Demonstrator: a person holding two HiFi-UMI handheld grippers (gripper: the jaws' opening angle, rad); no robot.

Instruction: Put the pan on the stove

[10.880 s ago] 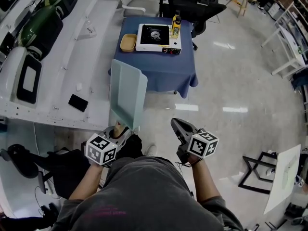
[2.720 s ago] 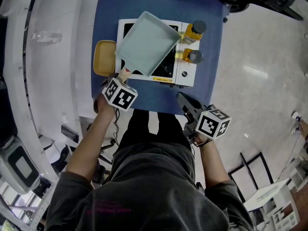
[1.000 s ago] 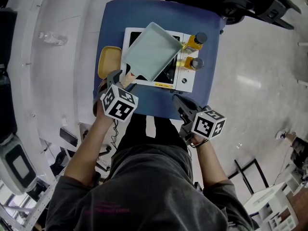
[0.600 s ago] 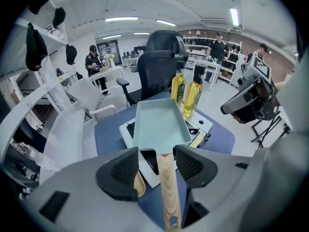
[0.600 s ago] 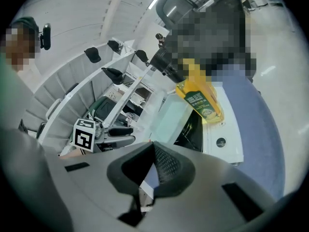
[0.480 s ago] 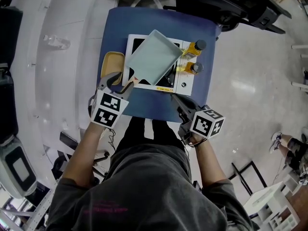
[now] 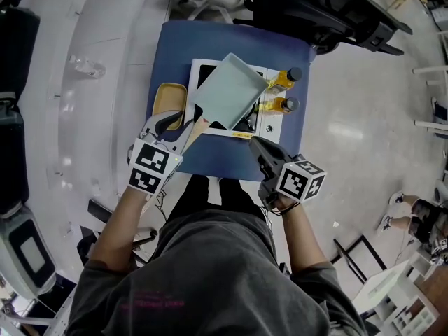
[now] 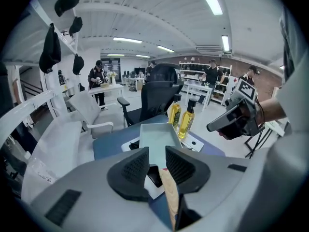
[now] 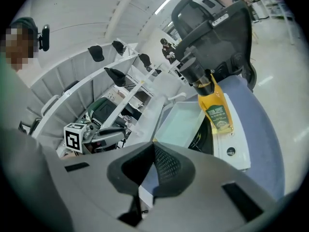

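Observation:
A pale green square pan [image 7: 231, 92] lies on the white table stove [image 7: 266, 117], its wooden handle [image 7: 196, 128] pointing toward me. My left gripper [image 7: 171, 120] hangs just left of that handle, apart from it. Its jaws are closing with a gap still between them and nothing in the gap. In the left gripper view the pan [image 8: 157, 141] lies ahead and the handle [image 8: 170, 199] passes under the right jaw. My right gripper [image 7: 257, 144] is shut and empty over the table's near edge. The right gripper view shows the pan [image 9: 181, 122] on the stove [image 9: 234, 144].
Two oil bottles [image 7: 283, 79] stand at the stove's right side. A yellow dish [image 7: 170, 100] lies left of the stove on the blue cloth [image 7: 217, 156]. A black office chair [image 7: 315, 12] stands behind the table, and a long white bench [image 7: 91, 82] runs along the left.
My left gripper has come off the pan handle and drawn back to the left, its jaws narrowing. The pan stays on the stove. The right gripper has hardly moved.

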